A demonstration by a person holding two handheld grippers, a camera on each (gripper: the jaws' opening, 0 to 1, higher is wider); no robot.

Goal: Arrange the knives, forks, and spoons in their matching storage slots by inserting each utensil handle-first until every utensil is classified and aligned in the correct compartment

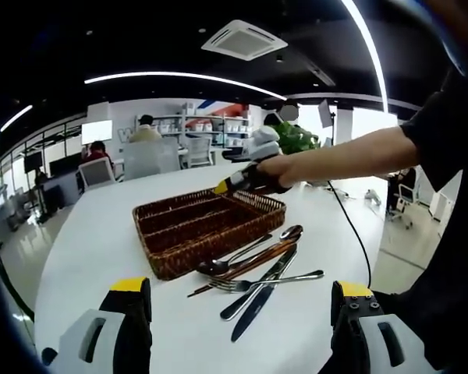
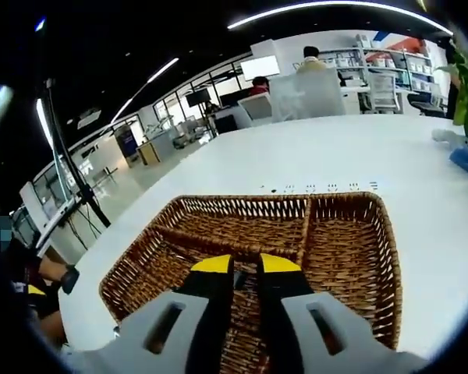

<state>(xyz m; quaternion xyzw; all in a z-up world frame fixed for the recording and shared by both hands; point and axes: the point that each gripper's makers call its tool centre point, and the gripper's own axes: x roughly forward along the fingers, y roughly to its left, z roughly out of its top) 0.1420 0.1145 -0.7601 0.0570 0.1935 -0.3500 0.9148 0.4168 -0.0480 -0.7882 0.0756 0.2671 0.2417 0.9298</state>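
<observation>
We see a rough woven wicker basket (image 1: 189, 232), shiny smooth metal utensils (image 1: 261, 274) and a smooth, slightly glossy white worktop (image 1: 93, 234).

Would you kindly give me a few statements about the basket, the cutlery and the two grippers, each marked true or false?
1. The cutlery lies on the table beside the basket. True.
2. The basket already holds several forks. False: its compartments look empty in both views.
3. The right gripper has its jaws close together over the basket. True.
4. The left gripper is clamped on a knife. False: its jaws stand wide apart with nothing between them.
5. The basket is made of clear plastic. False: it is brown wicker.
</observation>
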